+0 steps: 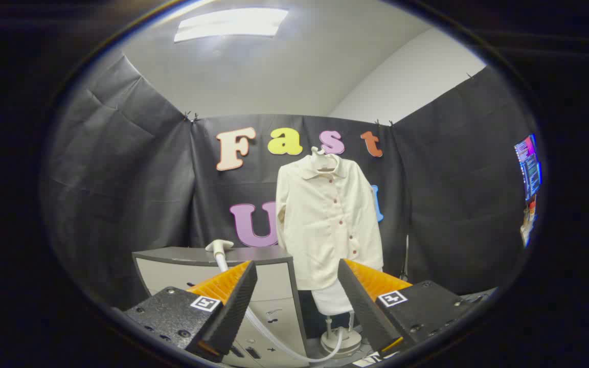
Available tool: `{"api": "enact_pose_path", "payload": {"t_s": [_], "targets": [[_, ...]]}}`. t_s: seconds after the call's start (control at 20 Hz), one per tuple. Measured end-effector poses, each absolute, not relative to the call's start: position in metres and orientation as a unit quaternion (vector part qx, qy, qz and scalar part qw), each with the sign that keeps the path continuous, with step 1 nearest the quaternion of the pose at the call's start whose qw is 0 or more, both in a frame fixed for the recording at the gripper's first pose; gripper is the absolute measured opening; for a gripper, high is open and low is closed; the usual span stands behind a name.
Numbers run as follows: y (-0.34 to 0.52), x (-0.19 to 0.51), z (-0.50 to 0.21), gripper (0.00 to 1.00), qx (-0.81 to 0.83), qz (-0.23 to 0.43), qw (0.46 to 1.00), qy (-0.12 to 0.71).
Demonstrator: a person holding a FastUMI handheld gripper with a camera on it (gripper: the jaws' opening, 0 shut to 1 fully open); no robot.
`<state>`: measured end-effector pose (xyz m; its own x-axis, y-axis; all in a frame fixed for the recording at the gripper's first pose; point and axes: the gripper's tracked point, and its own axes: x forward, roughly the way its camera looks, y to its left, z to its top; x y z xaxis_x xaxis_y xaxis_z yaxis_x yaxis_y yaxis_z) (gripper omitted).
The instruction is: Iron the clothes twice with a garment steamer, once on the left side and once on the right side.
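Cabinet [172, 271], grey top with pale drawer fronts, stands beyond the left finger, at about 10 o'clock from the jaws. To its right a cream button-front shirt [327, 225] hangs on a hanger over a mannequin stand [343, 341], collar up, buttons running top to bottom; it sits at 12 to 1 o'clock from the jaws, beyond them and well apart.

Steamer head [219, 246] rests on the cabinet top near its rear edge, at roughly 11 o'clock from the jaws, left of the shirt and apart from it. Nozzle end points left; handle drops toward the gripper. Its white hose [274, 342] runs down the cabinet front, passes between the fingers and curves right toward the stand base.

Gripper [297, 306]: jaws released, wide apart, nothing between them but the hose passing behind.

Judgement: no stroke begun; task at its start. The key relation is that the steamer lies up and left of the jaws, handle axis roughly vertical with a slight tilt, so the approach goes forward-left, fingers straddling the handle from the sides. Exact handle tilt too small to tell.
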<state>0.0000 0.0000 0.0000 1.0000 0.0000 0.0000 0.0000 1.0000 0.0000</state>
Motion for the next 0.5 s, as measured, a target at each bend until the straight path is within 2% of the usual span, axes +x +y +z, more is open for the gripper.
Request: {"api": "enact_pose_path", "payload": {"t_s": [0.5], "targets": [[0.0063, 0.0046, -0.0053, 0.96, -0.005, 0.007, 1.000, 0.000]]}}
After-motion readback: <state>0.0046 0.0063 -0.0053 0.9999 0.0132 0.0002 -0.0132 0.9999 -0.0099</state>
